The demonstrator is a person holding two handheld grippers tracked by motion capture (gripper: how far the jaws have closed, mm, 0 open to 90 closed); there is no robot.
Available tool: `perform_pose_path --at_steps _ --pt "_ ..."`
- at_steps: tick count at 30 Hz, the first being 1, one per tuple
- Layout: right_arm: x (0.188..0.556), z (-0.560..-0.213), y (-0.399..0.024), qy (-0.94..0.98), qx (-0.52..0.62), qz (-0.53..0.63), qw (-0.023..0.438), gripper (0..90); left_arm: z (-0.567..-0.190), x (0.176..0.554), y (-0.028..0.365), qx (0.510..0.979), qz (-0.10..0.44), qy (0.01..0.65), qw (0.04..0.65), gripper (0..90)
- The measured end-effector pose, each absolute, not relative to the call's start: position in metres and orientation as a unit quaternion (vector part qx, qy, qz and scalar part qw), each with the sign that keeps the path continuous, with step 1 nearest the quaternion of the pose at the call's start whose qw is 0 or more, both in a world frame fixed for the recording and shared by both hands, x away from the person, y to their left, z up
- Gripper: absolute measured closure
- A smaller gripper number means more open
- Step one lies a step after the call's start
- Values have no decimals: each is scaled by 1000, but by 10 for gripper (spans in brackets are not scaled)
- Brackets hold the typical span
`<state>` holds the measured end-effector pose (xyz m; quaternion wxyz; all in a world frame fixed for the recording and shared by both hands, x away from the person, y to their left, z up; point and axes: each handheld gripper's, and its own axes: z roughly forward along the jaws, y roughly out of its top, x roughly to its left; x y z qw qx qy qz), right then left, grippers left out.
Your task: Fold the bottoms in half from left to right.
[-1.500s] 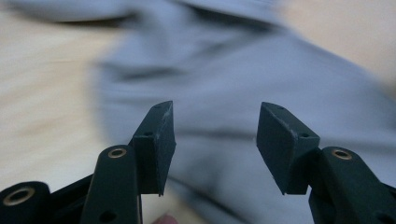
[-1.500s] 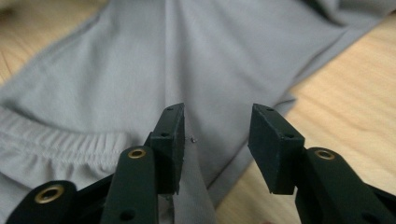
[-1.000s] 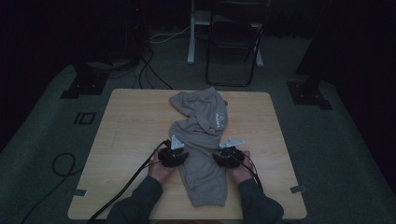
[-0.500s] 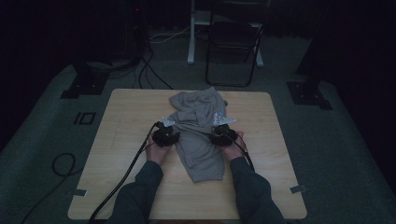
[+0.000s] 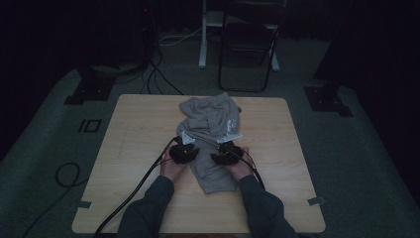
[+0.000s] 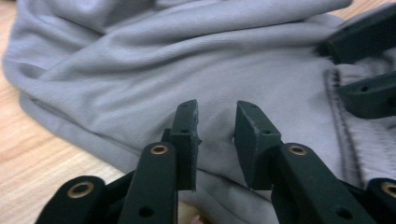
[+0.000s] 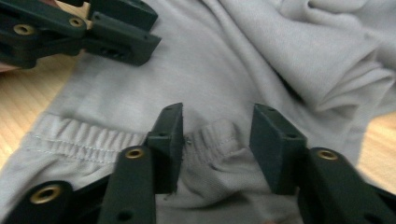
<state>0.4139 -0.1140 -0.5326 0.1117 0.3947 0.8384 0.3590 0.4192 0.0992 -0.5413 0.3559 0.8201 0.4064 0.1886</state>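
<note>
Grey fabric, a crumpled garment point(image 5: 210, 134), is lying near the middle of the table point(image 5: 133, 134) in the high view, bunched toward the far edge and trailing in a narrower strip toward the person. The left gripper point(image 5: 185, 144) is resting against the strip's left side and the right gripper point(image 5: 229, 144) against its right side, so the cloth is running between the two hands. A cable point(image 5: 133, 191) is trailing from the left gripper toward the near edge. A chair point(image 5: 247, 44) is standing on the floor beyond the table.

In the left gripper view, the left gripper point(image 6: 215, 135) is sitting low over the garment point(image 6: 140, 70), its jaws standing apart with a gap between them; they have just been closing. Smooth cloth is lying under and between the jaws, but the pads are not pressing on it. The garment's folded edge is meeting the table point(image 6: 28, 154) at the left, and the right gripper point(image 6: 362, 70) is showing at the right edge, beside a stitched seam.

In the right gripper view, the right gripper point(image 7: 215, 144) is likewise parted, its jaws having just been closing. A gathered, elastic hem of the garment point(image 7: 224, 56) is lying between the jaws, puckered up in the gap, with neither pad clamped on it. The left gripper point(image 7: 84, 30) is showing at the upper left, over the cloth's edge by the table point(image 7: 28, 112).
</note>
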Motion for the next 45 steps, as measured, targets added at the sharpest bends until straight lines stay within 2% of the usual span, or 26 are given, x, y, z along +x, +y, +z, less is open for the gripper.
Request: perform_pose_path --at_steps 2,5,16,17,18,20,21,22,27,29,34,38,42,45 --pt "408 -529 -117 843 387 357 112 746 -541 422 102 816 193 415 353 746" --pt "395 -525 -124 850 372 360 100 811 -541 425 105 813 200 422 349 750" --pt "347 -518 -144 853 333 398 58 831 -540 427 108 809 211 432 339 712" --pt "347 -518 -144 853 333 398 58 830 -540 427 108 808 212 435 336 712" --pt "333 -518 -149 864 314 392 42 801 -539 425 108 806 211 441 333 669" --pt "331 -518 -150 866 309 391 41 776 -538 424 107 807 206 444 331 613" --pt "329 -517 -153 866 303 396 40 746 -536 419 105 816 204 434 323 613" --pt "328 -514 -158 856 304 417 33 710 -535 414 102 821 205 425 320 574" --pt "339 -510 -167 833 347 424 76 671 -528 386 88 838 194 387 333 522" --pt "350 -514 -164 829 370 408 98 625 -529 378 86 839 186 386 336 489" --pt "345 -519 -151 843 353 388 118 550 -534 371 88 839 187 386 334 478" --pt "353 -519 -146 828 372 394 142 568 -534 383 97 822 193 413 341 486" --pt "377 -526 -141 812 402 392 160 588 -538 399 107 813 181 434 344 523" --pt "390 -536 -134 816 413 374 157 616 -539 398 108 817 176 429 344 556"
